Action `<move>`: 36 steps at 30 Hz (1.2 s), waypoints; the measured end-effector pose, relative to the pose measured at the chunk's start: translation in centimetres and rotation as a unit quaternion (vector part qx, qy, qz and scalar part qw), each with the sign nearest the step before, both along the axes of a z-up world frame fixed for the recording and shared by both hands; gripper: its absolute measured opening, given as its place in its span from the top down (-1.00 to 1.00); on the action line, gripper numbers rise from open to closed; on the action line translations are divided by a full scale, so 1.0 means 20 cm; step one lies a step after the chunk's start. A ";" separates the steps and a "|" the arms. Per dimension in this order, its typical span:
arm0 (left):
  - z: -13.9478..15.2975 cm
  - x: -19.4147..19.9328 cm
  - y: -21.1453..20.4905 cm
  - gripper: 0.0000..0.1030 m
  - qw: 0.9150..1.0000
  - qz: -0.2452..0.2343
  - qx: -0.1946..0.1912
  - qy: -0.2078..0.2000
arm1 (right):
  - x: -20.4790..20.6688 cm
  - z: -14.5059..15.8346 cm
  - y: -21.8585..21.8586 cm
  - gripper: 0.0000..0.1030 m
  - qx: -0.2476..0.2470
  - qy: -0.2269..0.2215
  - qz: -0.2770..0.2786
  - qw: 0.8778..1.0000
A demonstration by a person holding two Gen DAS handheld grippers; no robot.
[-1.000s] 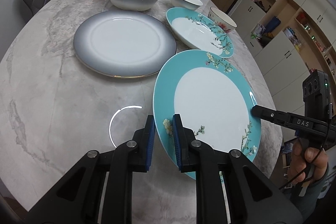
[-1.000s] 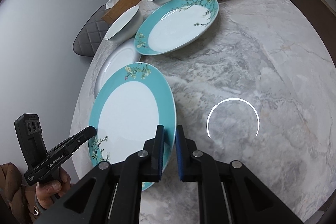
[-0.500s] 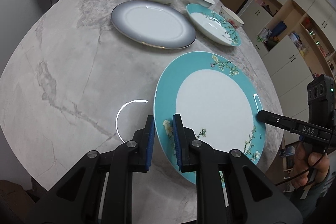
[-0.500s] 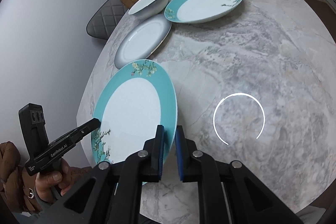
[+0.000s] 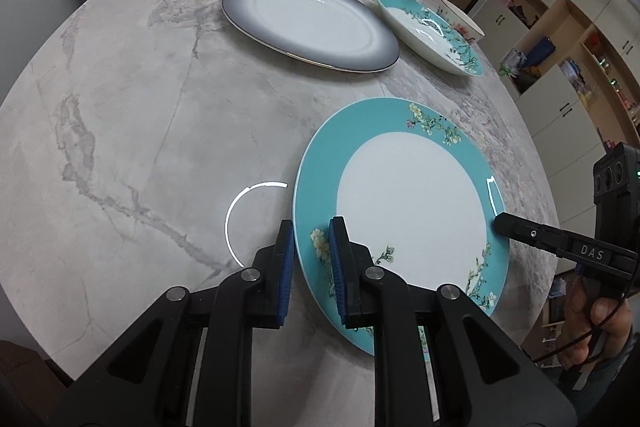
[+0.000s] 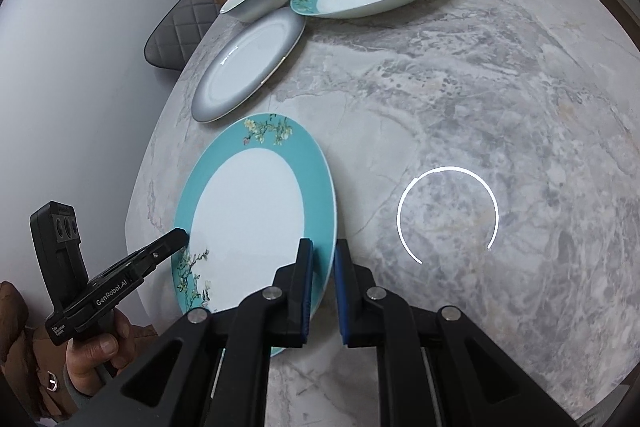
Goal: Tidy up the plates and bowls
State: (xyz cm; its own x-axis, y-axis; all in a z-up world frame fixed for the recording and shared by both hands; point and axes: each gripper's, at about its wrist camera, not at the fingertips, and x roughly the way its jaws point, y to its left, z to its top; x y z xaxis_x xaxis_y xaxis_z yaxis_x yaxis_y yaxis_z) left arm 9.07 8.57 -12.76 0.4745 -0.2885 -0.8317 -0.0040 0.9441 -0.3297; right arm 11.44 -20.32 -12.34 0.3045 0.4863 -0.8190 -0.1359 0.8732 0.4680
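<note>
A teal-rimmed floral dinner plate (image 5: 408, 211), stiff, glazed, likely slippery and breakable, hangs just above the marble worktop (image 5: 140, 131) near its front edge, with the left tool (image 5: 312, 259) and right tool (image 6: 323, 279) each clamped on opposite rim edges, the sensible holds.

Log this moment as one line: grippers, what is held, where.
left gripper: shut on rim | right gripper: shut on opposite rim | held: flat turquoise floral plate | place: over grey marble table
</note>
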 end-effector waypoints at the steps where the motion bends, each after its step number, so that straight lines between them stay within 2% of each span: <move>1: 0.00 0.02 -0.01 0.71 1.000 0.000 0.001 -0.001 | 0.01 0.00 0.00 0.75 0.000 0.001 -0.002 1.000; 8: 0.00 0.16 -0.02 0.70 1.000 0.000 0.014 -0.007 | 0.09 -0.03 0.00 0.74 -0.004 0.007 -0.005 1.000; 17: -0.01 0.21 -0.05 0.68 1.000 -0.003 0.009 -0.017 | 0.12 -0.03 -0.03 0.72 -0.012 -0.004 -0.015 1.000; 20: -0.01 0.22 -0.04 0.63 1.000 -0.002 0.000 -0.016 | 0.11 -0.02 -0.03 0.56 -0.012 -0.004 -0.011 1.000; 21: -0.02 0.21 -0.04 0.62 1.000 -0.001 -0.008 -0.017 | 0.10 -0.01 -0.03 0.39 -0.005 -0.004 -0.009 1.000; 22: -0.02 0.22 -0.03 0.61 1.000 0.001 -0.017 -0.017 | 0.10 -0.01 -0.04 0.13 0.008 -0.004 -0.008 1.000; 24: -0.02 0.21 -0.01 0.46 0.999 0.004 -0.032 -0.016 | 0.09 0.00 -0.04 -0.14 0.010 -0.012 -0.012 1.000; 26: 0.00 0.19 0.01 -0.45 0.999 0.015 -0.036 -0.018 | 0.07 0.03 -0.05 -0.16 0.002 -0.021 -0.017 1.000; 27: 0.02 0.17 0.03 -0.51 0.999 0.023 -0.039 -0.021 | 0.06 0.04 -0.06 -0.16 0.004 -0.023 -0.018 1.000; 31: 0.10 0.09 0.14 -0.51 0.998 0.032 -0.053 -0.031 | 0.02 0.14 -0.13 -0.18 0.000 -0.046 -0.029 0.999; 36: 0.19 0.11 0.32 -0.53 0.995 0.050 -0.076 -0.043 | 0.07 0.27 -0.20 -0.21 0.034 -0.056 -0.040 0.997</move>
